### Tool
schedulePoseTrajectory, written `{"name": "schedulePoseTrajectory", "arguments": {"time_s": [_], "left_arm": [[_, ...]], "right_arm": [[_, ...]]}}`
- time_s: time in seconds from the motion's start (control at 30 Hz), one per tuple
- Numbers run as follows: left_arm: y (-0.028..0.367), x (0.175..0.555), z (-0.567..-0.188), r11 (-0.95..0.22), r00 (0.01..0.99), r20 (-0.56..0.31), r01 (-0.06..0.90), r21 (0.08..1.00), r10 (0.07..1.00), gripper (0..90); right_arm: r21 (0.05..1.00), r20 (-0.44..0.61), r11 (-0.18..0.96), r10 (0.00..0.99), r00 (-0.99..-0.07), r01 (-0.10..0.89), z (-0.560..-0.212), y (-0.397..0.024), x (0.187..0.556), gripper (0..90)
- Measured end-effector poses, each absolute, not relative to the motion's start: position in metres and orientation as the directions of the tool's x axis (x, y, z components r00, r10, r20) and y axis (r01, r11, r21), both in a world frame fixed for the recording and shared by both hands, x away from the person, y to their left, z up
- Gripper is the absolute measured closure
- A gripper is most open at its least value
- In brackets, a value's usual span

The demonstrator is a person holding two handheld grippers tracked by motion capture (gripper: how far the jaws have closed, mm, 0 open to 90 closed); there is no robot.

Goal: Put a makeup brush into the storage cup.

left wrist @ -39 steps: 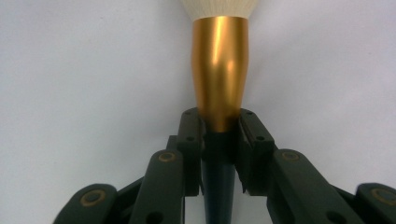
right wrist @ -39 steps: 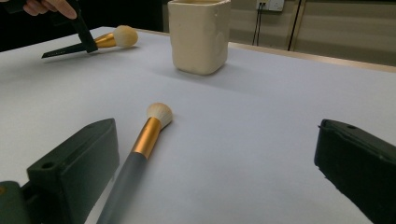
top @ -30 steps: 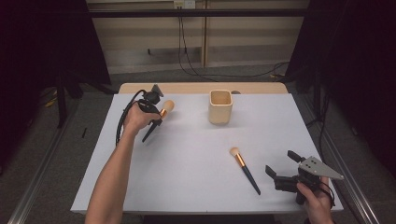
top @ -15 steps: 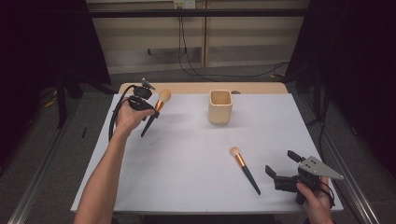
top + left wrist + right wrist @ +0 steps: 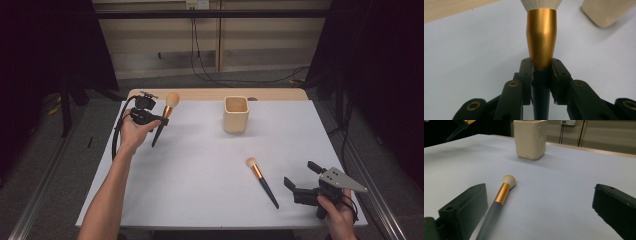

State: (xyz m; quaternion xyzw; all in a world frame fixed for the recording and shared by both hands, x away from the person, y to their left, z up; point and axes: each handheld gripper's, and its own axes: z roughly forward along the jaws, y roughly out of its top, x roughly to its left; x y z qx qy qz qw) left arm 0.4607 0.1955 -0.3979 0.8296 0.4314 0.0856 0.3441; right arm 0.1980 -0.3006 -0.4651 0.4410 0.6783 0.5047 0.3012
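Above the table's (image 5: 200,200) far-left corner, the left gripper (image 5: 161,120) pinched a makeup brush (image 5: 165,117) at its handle; the right gripper (image 5: 305,176) stood spread wide beside a second brush (image 5: 261,181).

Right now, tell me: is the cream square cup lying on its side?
No, the cream square cup stands upright on the white table, its open mouth facing up.

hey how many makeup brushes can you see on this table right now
2. One brush is held up by the left gripper, off the table. The other brush lies flat near the right gripper.
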Motion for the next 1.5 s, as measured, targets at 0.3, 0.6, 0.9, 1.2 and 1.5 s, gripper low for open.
{"name": "schedulePoseTrajectory", "arguments": {"time_s": [0.3, 0.6, 0.9, 1.2, 1.5], "left_arm": [[0.198, 0.448, -0.399, -0.321, 0.629, -0.155, 0.574, 0.753, 0.761, 73.5], [0.197, 0.434, -0.405, -0.279, 0.661, -0.144, 0.491, 0.825, 0.737, 73.4], [0.2, 0.424, -0.412, -0.227, 0.689, -0.166, 0.441, 0.868, 0.705, 73.4], [0.189, 0.404, -0.409, -0.191, 0.748, -0.197, 0.399, 0.897, 0.634, 73.4], [0.18, 0.392, -0.414, -0.172, 0.795, -0.21, 0.365, 0.915, 0.569, 73.4]], "right_arm": [[0.95, 0.043, 0.096, 0.903, -0.428, 0.297, -0.465, -0.299, 0.198, 0.0], [0.951, 0.044, 0.092, 0.903, -0.426, 0.294, -0.465, -0.299, 0.197, 0.0], [0.952, 0.046, 0.09, 0.903, -0.426, 0.294, -0.465, -0.299, 0.197, 0.0], [0.95, 0.048, 0.095, 0.898, -0.438, 0.299, -0.466, -0.298, 0.198, 0.0], [0.951, 0.07, 0.078, 0.888, -0.455, 0.299, -0.464, -0.295, 0.199, 0.0]]}}
